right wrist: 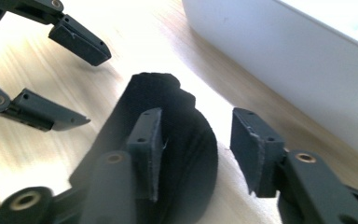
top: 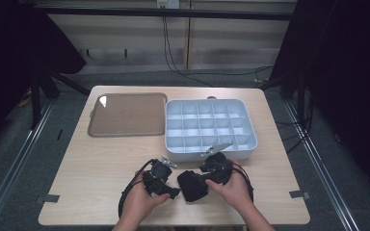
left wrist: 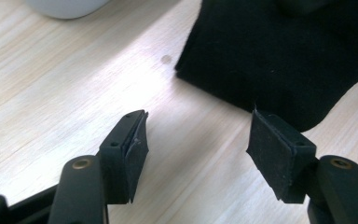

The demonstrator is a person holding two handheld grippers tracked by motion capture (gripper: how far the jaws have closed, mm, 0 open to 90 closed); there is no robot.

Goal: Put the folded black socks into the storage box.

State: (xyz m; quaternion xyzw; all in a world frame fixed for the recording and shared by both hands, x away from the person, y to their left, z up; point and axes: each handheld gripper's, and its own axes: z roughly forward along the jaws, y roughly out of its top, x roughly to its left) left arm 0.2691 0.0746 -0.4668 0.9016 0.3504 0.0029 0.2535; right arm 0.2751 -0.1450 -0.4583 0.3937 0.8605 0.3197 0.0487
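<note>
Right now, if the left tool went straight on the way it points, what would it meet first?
Probably the black folded cloth lying on the table just ahead of the left tool; its open jaws point at the cloth's near edge, though depth is unclear.

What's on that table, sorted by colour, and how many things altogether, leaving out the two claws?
Black: 1, the folded black cloth lying between the claws.
White: 1, the divided white box, whose compartments look bare.
Brown: 1, the flat brown tray beside the box.
Total: 3
</note>
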